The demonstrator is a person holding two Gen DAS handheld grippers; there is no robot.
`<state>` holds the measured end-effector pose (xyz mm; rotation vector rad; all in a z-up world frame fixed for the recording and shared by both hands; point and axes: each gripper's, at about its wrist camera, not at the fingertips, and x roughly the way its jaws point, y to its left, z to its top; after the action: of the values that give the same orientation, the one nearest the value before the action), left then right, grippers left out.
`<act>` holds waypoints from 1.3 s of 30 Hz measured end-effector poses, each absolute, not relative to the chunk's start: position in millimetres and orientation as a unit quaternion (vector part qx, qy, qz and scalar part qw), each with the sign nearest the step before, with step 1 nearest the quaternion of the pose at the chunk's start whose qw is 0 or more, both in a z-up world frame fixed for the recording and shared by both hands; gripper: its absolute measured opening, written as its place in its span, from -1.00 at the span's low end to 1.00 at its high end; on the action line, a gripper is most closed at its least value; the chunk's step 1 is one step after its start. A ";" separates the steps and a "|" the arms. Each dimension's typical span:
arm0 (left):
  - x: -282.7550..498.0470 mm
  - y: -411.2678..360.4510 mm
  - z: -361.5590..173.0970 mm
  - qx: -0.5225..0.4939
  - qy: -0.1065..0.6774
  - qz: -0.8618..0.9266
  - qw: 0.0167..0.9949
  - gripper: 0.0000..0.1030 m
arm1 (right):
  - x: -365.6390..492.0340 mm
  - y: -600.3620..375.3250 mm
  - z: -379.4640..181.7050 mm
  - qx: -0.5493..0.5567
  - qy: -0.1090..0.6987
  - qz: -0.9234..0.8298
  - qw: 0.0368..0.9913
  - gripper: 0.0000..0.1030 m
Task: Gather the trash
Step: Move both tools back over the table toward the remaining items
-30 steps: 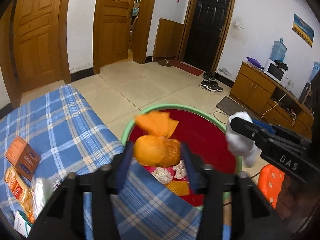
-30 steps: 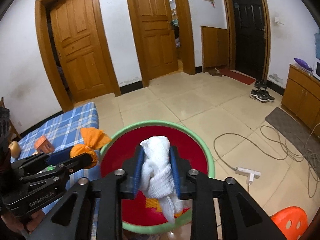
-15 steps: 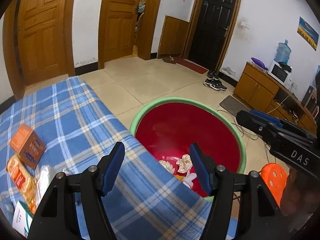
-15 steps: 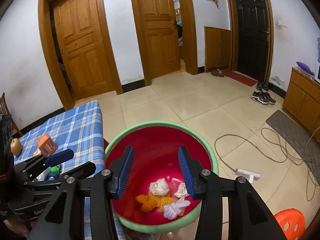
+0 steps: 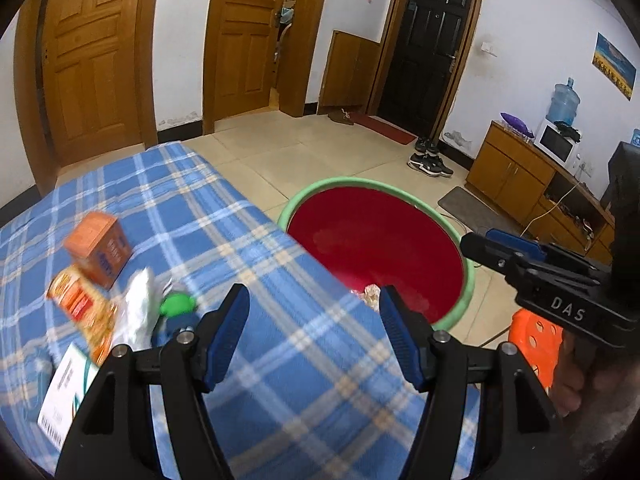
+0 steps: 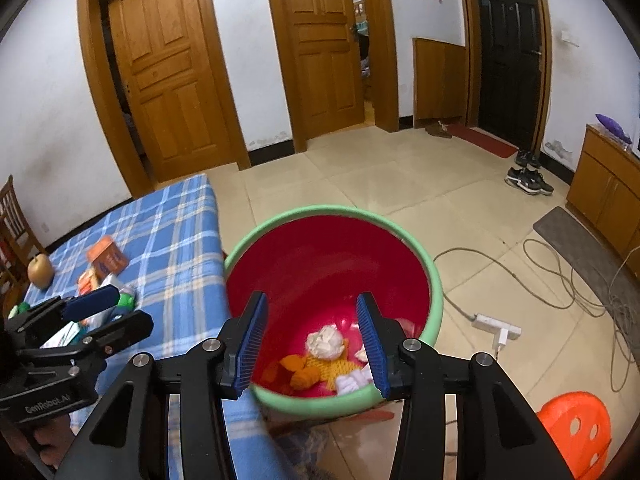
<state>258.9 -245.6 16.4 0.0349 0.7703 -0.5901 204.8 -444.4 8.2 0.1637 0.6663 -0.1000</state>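
My left gripper is open and empty above the blue checked table. Left of it lie an orange box, an orange snack packet, a silvery wrapper, a green-capped bottle and a white carton. My right gripper stands open, nothing between its fingers, over the red basin with the green rim. In the basin lie a white paper ball, an orange bundle, a yellow net and a white cloth. The left gripper shows at the table's edge.
The basin stands on the tiled floor against the table's right side. An orange stool is near right, a power strip with cables beyond it. A yellow fruit sits far left on the table, a wooden chair behind it.
A second ago the left gripper held the orange bundle and the right held the white cloth over the basin. Both let go; the pieces lie in the basin. The left gripper moved left over the table.
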 end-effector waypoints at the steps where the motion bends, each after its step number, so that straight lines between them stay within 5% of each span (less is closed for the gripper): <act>1: 254.6 -243.1 15.3 0.017 0.371 -0.281 0.885 0.30 | 199.7 -442.0 8.5 0.082 0.323 -0.047 0.942 -0.08; 16: 203.5 -194.3 16.0 0.010 0.362 -0.266 0.893 0.30 | 142.3 -404.3 5.8 0.103 0.315 -0.025 0.943 -0.06; 39: 199.1 -7.5 14.0 -0.078 0.371 -0.072 0.922 0.30 | 217.4 -288.1 1.6 0.076 0.340 0.092 0.933 -0.06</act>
<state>199.1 -7.5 14.0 -0.1596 0.7624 -0.1484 217.4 -288.1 1.5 0.1557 0.6965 0.1886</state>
